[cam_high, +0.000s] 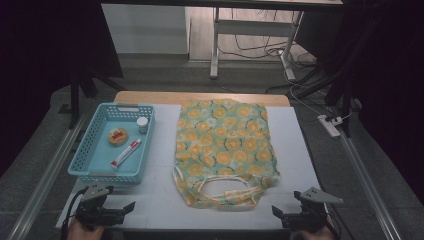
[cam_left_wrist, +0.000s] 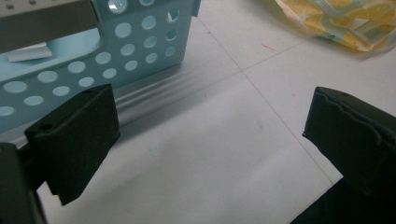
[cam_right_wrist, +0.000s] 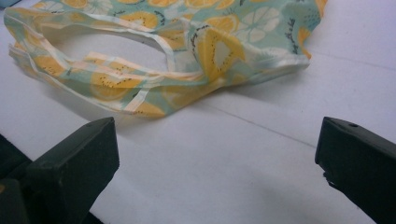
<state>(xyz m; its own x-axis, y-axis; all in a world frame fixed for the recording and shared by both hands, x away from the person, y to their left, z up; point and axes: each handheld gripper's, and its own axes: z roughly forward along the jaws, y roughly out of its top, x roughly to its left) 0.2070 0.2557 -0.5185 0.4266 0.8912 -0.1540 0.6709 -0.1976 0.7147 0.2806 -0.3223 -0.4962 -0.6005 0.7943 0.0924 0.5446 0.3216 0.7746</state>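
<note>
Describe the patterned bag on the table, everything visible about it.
The bag is a thin, soft-looking fabric tote, pale green with orange and yellow citrus slices and cream trim. It lies flat but slightly rumpled on the white table, to the right of the blue basket without touching it. Its looped handles and opening face the person, the bottom edge points away. It looks empty. Nothing grips it; the right gripper sits near its handle end, jaws apart.
</note>
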